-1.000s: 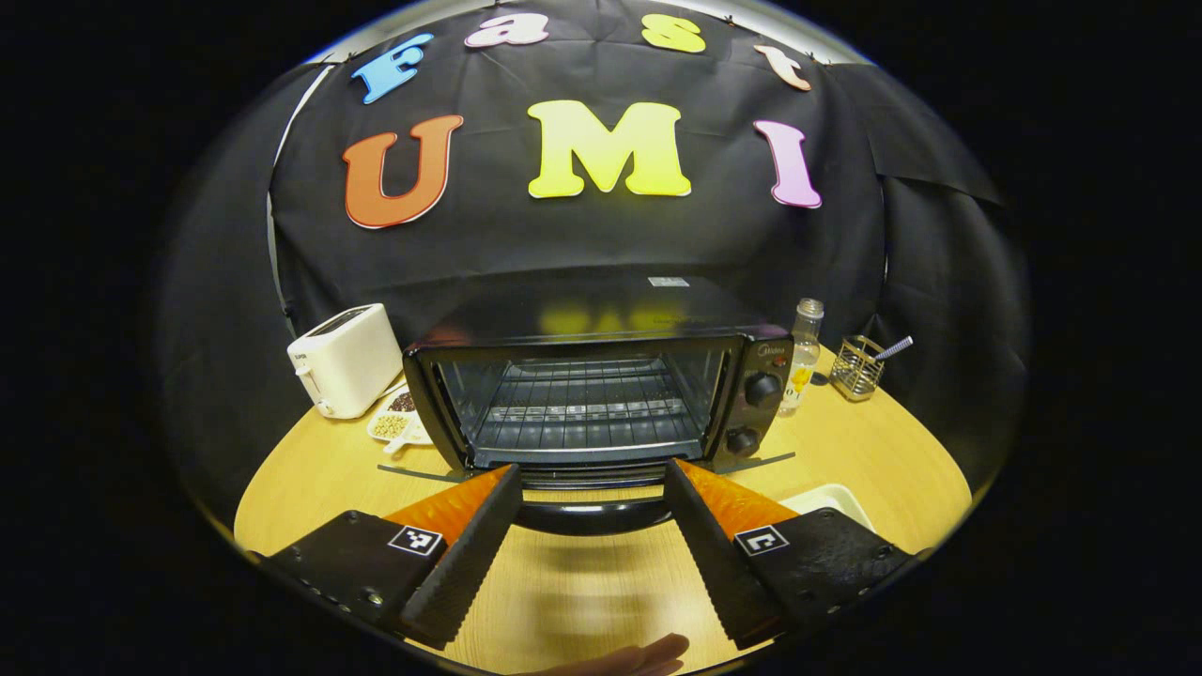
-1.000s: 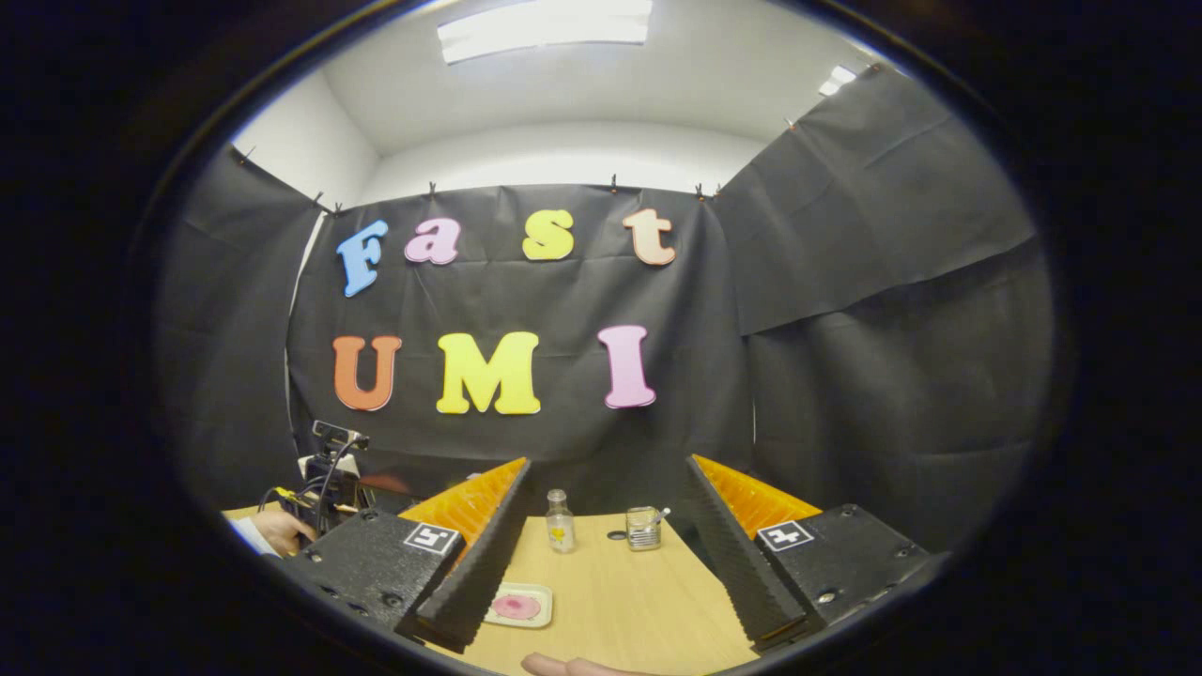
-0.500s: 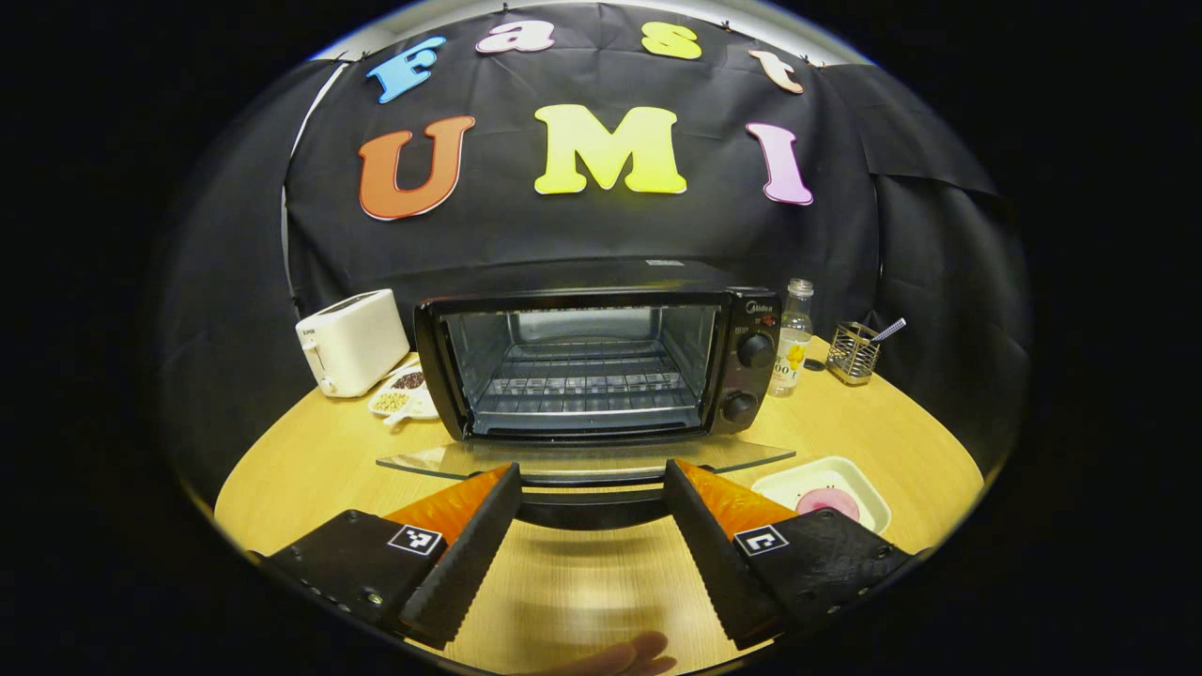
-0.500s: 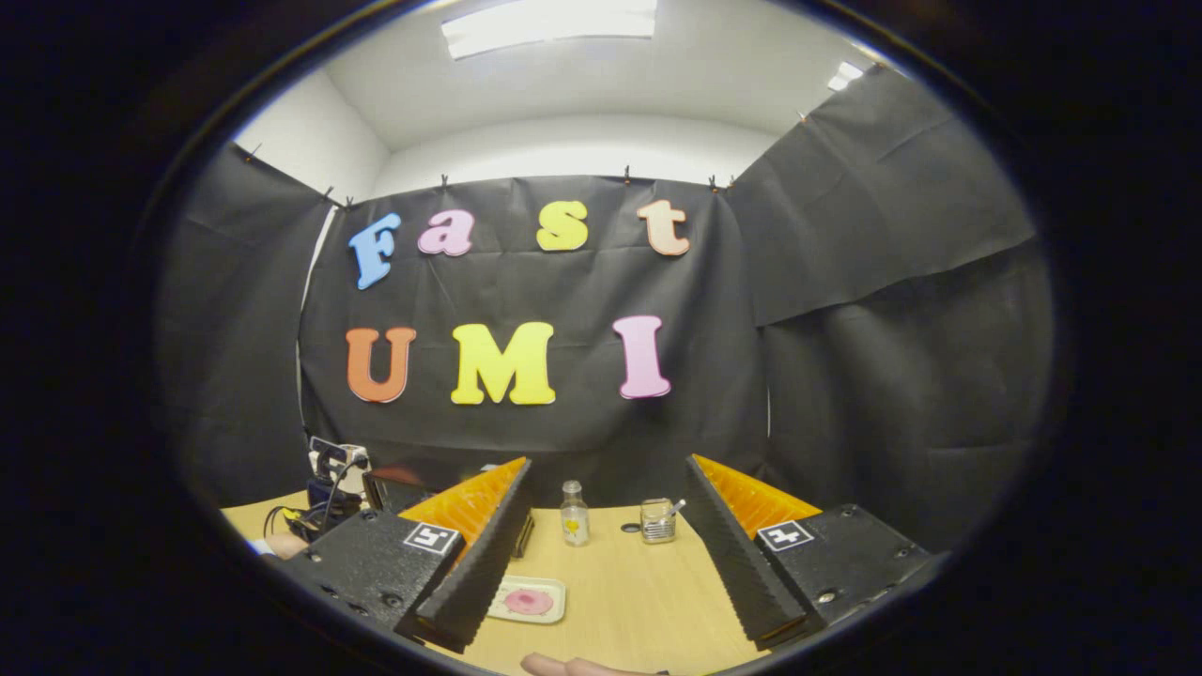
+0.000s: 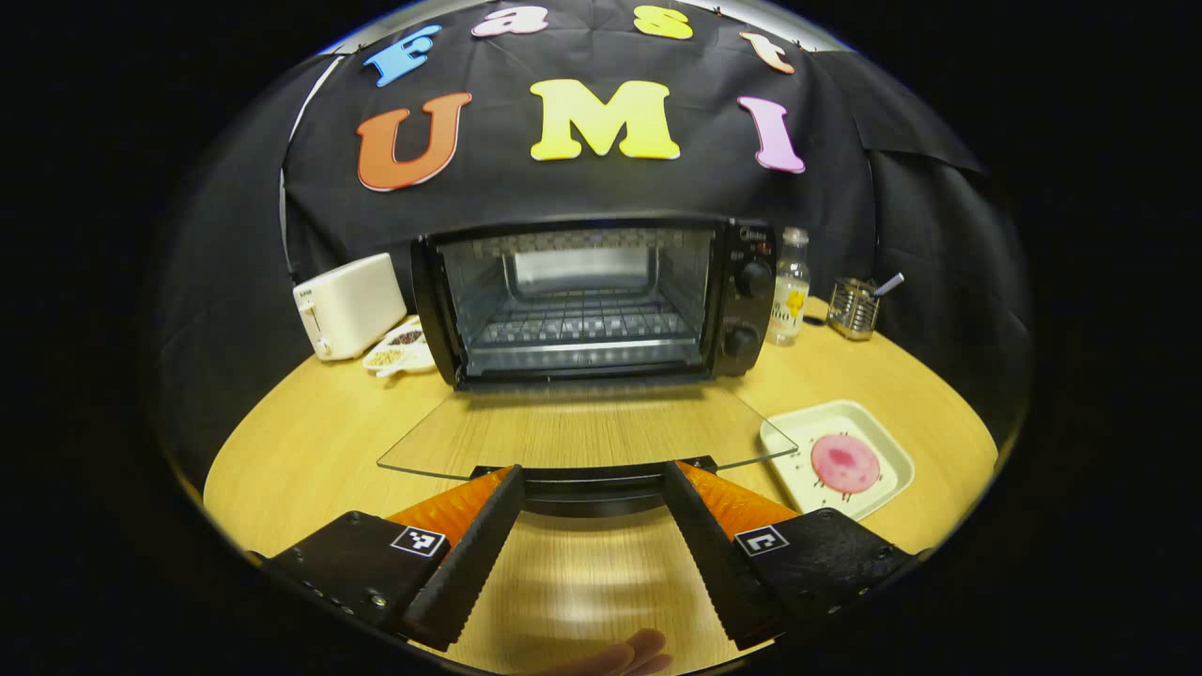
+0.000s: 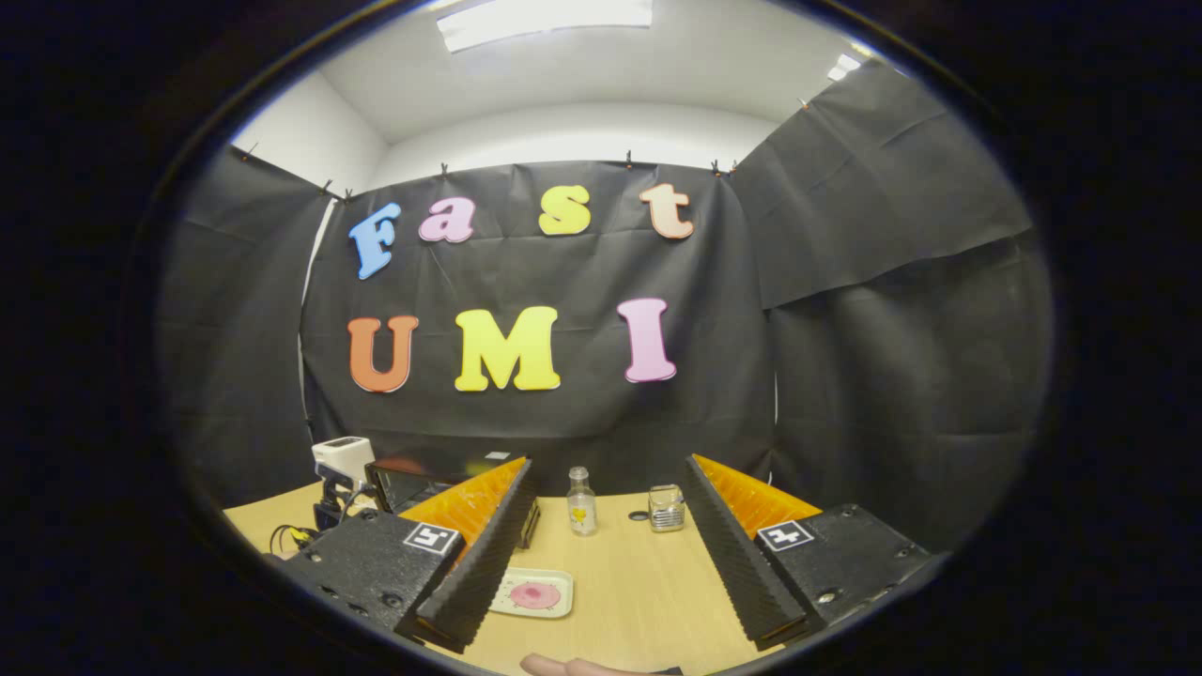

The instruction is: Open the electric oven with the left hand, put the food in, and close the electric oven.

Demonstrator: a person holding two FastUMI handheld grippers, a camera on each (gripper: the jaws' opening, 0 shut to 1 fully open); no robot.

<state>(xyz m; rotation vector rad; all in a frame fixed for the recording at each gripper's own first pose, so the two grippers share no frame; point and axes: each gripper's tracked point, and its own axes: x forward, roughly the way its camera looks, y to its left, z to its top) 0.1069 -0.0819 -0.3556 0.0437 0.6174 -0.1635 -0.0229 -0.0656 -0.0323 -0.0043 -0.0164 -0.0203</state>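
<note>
The black electric oven (image 5: 582, 300) stands at the back of the round wooden table, and its wire rack is bare. Its glass door (image 5: 582, 432) lies folded down flat towards me. The door's dark handle (image 5: 592, 490) runs crosswise at the tips of my left gripper (image 5: 592, 474), which is open with its fingers spread wide. A pink round piece of food (image 5: 845, 463) lies on a cream plate (image 5: 787, 453) right of the door. My right gripper (image 6: 608, 465) hangs open above the table, with the food (image 6: 535, 594) and plate (image 6: 502, 603) below its left finger.
A white toaster (image 5: 347, 305) and a small dish of beans (image 5: 399, 347) sit left of the oven. A glass bottle (image 5: 789, 286) and a wire holder (image 5: 853, 308) stand to its right. Bare tabletop (image 5: 310, 441) lies left of the door. A person's fingertips (image 5: 629, 652) show at the bottom.
The oven door has swung from partly lowered to flat, and the left gripper has come down with its handle. The plate has come into the left gripper view. The right gripper has barely shifted.
</note>
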